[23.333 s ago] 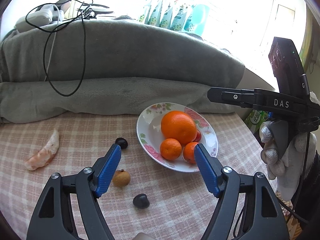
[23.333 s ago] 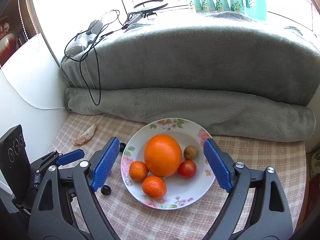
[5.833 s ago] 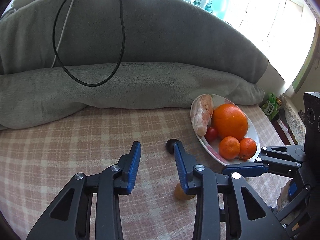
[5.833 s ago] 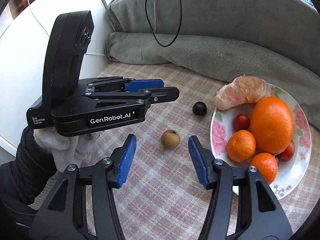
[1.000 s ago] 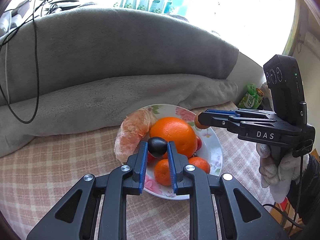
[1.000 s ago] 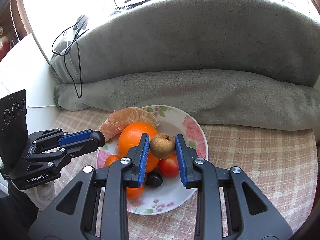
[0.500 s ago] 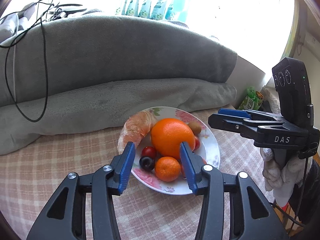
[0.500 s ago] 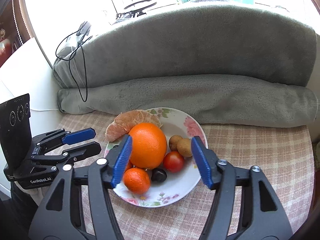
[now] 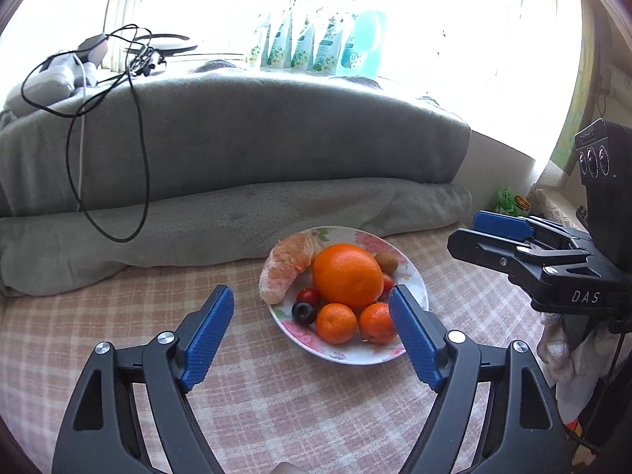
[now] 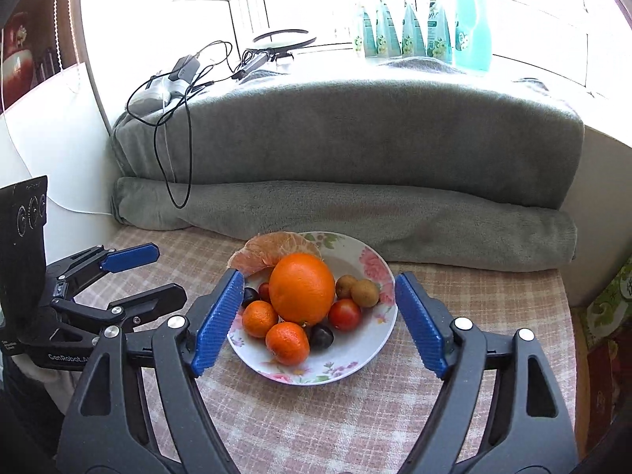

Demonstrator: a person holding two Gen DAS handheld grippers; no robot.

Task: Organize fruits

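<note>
Checked tablecloth, grey blanket behind. Floral plate holds all fruit: big orange, mandarins, tomatoes, peeled segment. Left gripper and right gripper: jaws opening, nothing between them. Only the right wrist view shows both brown longans and two dark plums; the left wrist view shows one plum.

Tomato mostly hidden behind orange, mid-frame; window washed out along the top.
</note>
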